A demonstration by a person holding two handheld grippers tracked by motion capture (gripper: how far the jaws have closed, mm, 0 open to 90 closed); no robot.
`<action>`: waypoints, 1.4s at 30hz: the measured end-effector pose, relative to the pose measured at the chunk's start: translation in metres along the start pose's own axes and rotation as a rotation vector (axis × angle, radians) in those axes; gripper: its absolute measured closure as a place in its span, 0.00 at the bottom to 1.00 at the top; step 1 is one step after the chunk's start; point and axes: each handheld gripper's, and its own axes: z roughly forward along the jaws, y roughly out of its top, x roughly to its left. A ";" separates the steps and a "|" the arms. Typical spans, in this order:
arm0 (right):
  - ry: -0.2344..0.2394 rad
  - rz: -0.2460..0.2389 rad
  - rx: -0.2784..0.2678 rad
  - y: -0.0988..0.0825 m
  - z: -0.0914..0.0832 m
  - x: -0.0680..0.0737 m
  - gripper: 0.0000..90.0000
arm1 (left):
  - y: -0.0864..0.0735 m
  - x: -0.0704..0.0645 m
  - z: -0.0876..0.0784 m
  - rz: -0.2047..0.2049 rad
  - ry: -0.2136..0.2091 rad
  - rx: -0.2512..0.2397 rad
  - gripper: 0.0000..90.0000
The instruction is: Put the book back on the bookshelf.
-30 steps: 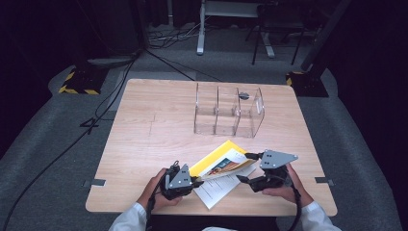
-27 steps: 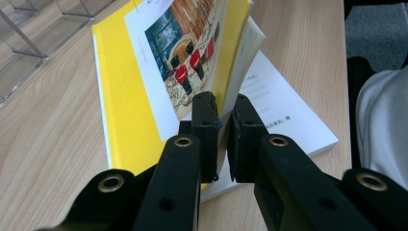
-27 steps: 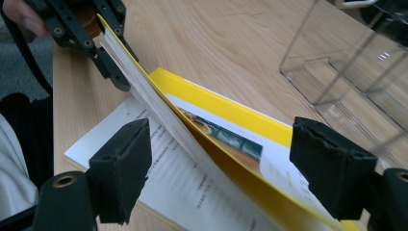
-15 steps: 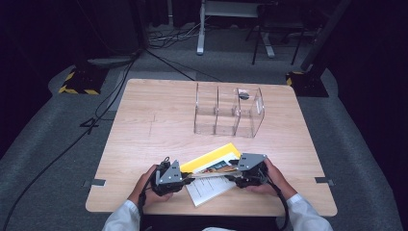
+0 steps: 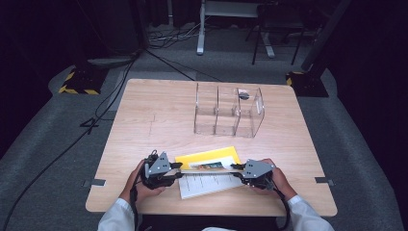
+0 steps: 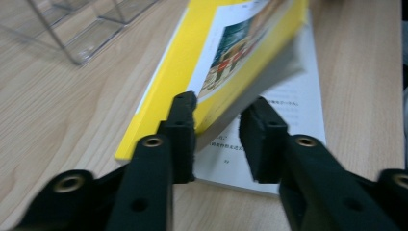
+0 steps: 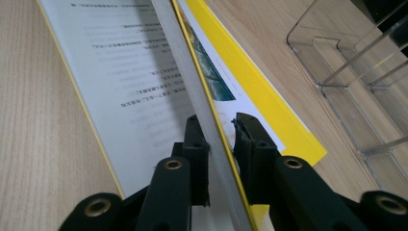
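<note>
Right gripper view, yellow book [image 7: 250, 91] half open, white page lying flat, right gripper [image 7: 222, 137] pinching lifted pages, left gripper [image 6: 217, 126] loosening, book corner between.

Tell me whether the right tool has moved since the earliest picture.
Yes. The right tool came down and toward the table's near edge, farther from the clear acrylic organiser.

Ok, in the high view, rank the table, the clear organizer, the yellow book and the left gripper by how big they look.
1. Table, by far the largest.
2. Clear organizer and yellow book: they look about alike; the organizer stands farther off, so I won't rank them.
3. Left gripper, smallest.
</note>
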 end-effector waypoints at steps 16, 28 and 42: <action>0.011 -0.014 0.055 0.021 0.004 0.012 0.88 | 0.036 -0.042 0.020 -0.004 0.123 0.113 0.48; 0.083 -0.004 -0.019 -0.002 0.010 -0.007 0.68 | 0.007 -0.028 0.016 0.083 0.082 0.128 0.77; -0.002 -0.117 -0.070 0.009 0.009 0.003 0.89 | 0.010 -0.014 0.008 0.044 0.174 0.153 0.59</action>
